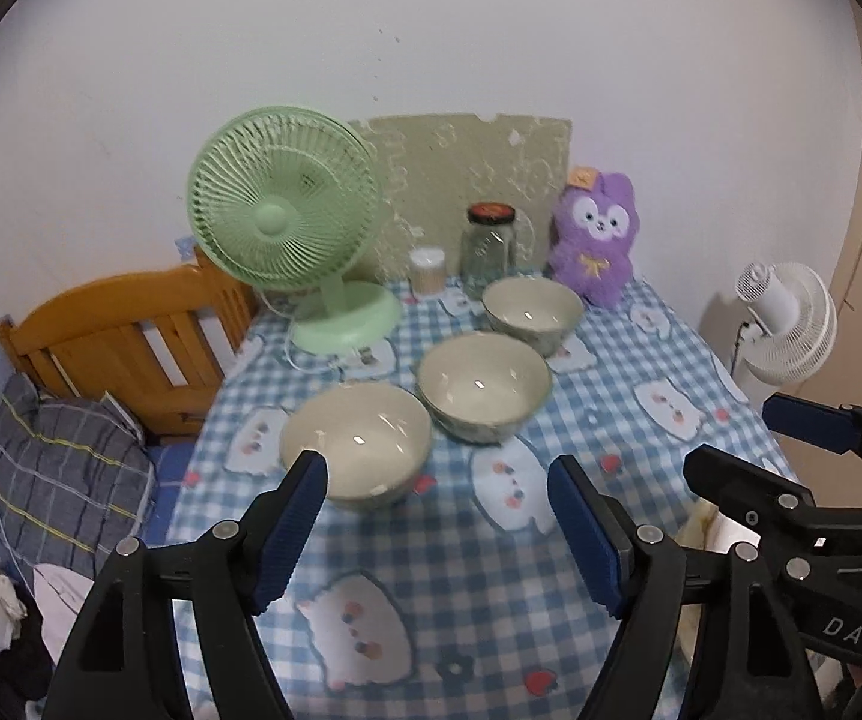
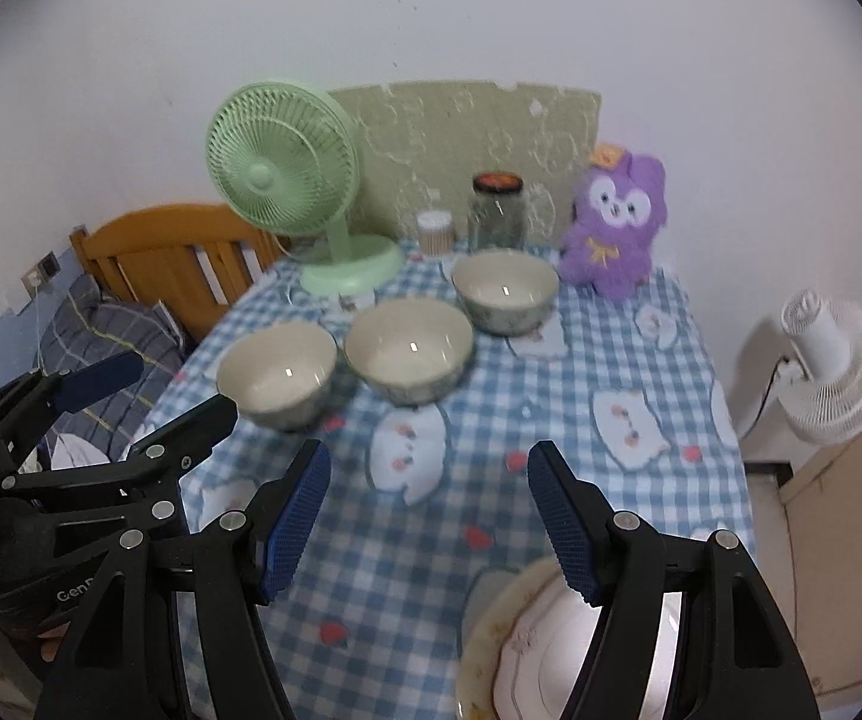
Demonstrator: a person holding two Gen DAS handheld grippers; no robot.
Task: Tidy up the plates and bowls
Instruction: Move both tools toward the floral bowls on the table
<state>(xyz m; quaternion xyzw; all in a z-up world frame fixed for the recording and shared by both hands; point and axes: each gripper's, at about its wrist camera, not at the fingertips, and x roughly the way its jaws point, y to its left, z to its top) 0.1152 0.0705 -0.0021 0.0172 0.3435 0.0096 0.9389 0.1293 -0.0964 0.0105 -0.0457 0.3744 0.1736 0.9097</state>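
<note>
Left claw point(image 1: 437, 480) and right claw point(image 2: 428, 468): both wide, empty, above worktop point(image 1: 431, 570); three bowls point(image 1: 484, 387) in a row, plate point(image 2: 527, 648) nearest.

A green desk fan point(image 1: 278, 222), a glass jar point(image 1: 489, 246), a small round container point(image 1: 428, 267) and a purple plush toy point(image 1: 596, 237) stand along the far edge of the checked tablecloth point(image 1: 431, 570), near a white fan point(image 1: 791, 324).

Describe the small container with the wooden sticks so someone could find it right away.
On the checked tablecloth, look along the back edge between the green fan and the glass jar. The stick container is the short clear tub there, much lower than the jar.
</note>
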